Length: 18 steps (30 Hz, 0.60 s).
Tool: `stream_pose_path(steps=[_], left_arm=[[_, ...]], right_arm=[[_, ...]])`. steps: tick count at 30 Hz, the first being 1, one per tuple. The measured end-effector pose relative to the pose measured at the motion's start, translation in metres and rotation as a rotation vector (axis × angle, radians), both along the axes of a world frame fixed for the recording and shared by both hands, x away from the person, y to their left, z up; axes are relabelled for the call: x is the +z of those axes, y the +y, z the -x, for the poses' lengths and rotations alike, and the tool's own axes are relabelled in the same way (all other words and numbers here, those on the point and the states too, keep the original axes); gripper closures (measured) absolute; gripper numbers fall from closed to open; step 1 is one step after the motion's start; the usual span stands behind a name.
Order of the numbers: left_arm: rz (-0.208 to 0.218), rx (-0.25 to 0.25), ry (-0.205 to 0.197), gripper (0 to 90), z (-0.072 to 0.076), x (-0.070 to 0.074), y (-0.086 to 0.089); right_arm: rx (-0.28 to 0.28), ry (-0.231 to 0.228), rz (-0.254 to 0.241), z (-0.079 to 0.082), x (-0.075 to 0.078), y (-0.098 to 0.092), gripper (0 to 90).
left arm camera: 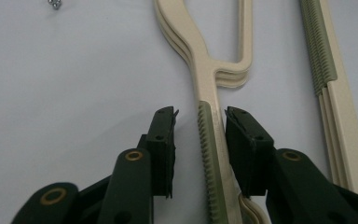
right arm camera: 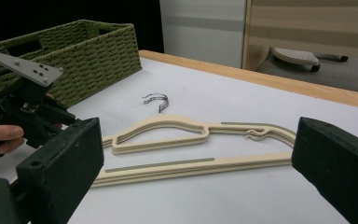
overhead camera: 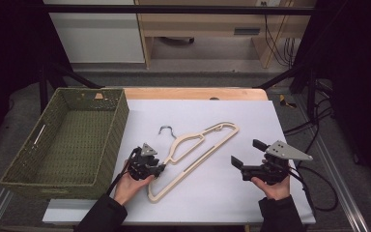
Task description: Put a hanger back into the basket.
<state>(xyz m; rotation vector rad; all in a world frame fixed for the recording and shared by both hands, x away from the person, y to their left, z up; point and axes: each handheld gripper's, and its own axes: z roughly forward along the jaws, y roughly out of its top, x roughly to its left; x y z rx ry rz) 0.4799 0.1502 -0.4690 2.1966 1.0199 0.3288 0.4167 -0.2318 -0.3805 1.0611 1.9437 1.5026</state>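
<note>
A stack of cream hangers [overhead camera: 200, 157] with one metal hook [overhead camera: 166, 129] lies flat on the white sheet, slanting from near left to far right. My left gripper [overhead camera: 162, 169] is at the stack's near-left end. In the left gripper view it [left arm camera: 200, 121] is open, its jaws on either side of one ribbed hanger arm [left arm camera: 205, 70], with a gap on the left side. My right gripper [overhead camera: 245, 152] hovers to the right of the hangers, open wide and holding nothing. In the right gripper view the hangers [right arm camera: 168, 126] lie beyond its jaws [right arm camera: 199, 135].
A green woven basket [overhead camera: 121, 125] stands at the left edge of the sheet, close to my left hand; it is also seen in the right gripper view [right arm camera: 74, 51]. Bare white sheet [overhead camera: 251, 116] lies behind and to the right of the hangers. A wooden table edge [overhead camera: 193, 93] runs along the back.
</note>
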Motion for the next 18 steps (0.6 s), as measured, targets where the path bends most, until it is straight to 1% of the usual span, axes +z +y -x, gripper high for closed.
stream_pose_path(steps=[1, 6, 7, 8, 10, 12, 14, 18], left_arm=[[0.004, 0.000, 0.003, 63.0, -0.0003, -0.0009, -0.0005], [0.022, -0.002, 0.029, 69.8, -0.0004, -0.0024, -0.0027], [0.015, -0.004, 0.031, 70.9, -0.0004, -0.0021, -0.0026], [0.021, -0.005, 0.038, 72.2, -0.0006, -0.0020, -0.0028], [0.029, 0.003, 0.044, 75.9, -0.0006, -0.0018, -0.0035], [0.032, 0.010, 0.050, 76.5, -0.0004, -0.0013, -0.0039], [0.035, 0.018, 0.047, 76.6, 0.0002, -0.0010, -0.0043], [0.031, 0.023, 0.028, 77.4, 0.0024, 0.0021, -0.0045]], right_arm=[[0.000, 0.000, 0.000, 0.0000, 0.0000, 0.0000, 2.7], [0.005, 0.004, 0.001, -0.0006, -0.0008, 0.0010, 2.8], [0.007, 0.005, 0.005, -0.0007, -0.0011, 0.0011, 2.8], [0.005, 0.006, 0.005, -0.0008, -0.0013, 0.0015, 2.9], [0.007, 0.010, 0.006, -0.0012, -0.0018, 0.0020, 2.9], [0.009, 0.013, 0.008, -0.0020, -0.0028, 0.0036, 2.9], [0.010, 0.014, 0.007, -0.0023, -0.0033, 0.0042, 3.0], [0.017, 0.025, 0.012, -0.0034, -0.0050, 0.0065, 3.0]])
